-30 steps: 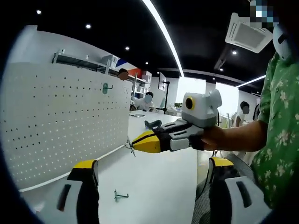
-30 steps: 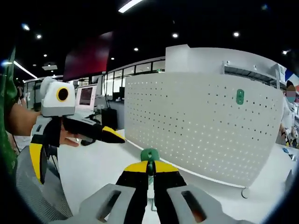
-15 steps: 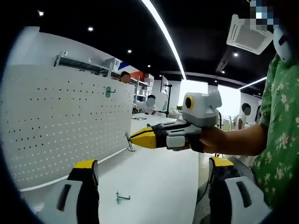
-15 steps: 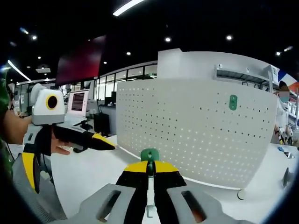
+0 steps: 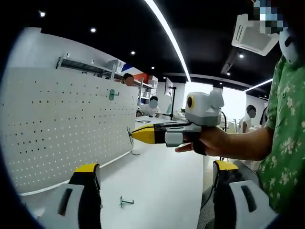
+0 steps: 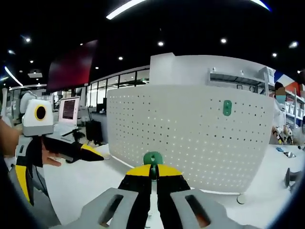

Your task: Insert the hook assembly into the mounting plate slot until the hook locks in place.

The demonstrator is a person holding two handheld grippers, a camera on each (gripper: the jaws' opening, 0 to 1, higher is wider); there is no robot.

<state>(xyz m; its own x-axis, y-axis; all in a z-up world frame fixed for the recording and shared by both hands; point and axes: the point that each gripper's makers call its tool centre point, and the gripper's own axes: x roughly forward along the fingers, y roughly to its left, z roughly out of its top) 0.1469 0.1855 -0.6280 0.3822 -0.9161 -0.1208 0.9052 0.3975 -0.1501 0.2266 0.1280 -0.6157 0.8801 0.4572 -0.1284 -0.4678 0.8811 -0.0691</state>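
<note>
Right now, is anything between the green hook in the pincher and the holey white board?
Nothing. In the right gripper view the green hook held by the right gripper faces the white board with open air and bare tabletop between.

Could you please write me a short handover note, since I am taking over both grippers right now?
Right gripper: jaws shut on a hook with a green plate, held up in front of the white pegboard, not touching it.
Left gripper: jaws open, holding nothing, low over the white table.
A green hook already on the board sits near its upper right in the right gripper view. A spare hook lies on the table.
Done: hook picked up and raised.
Left: bring it to the board, push it into the holes until it locks.
</note>
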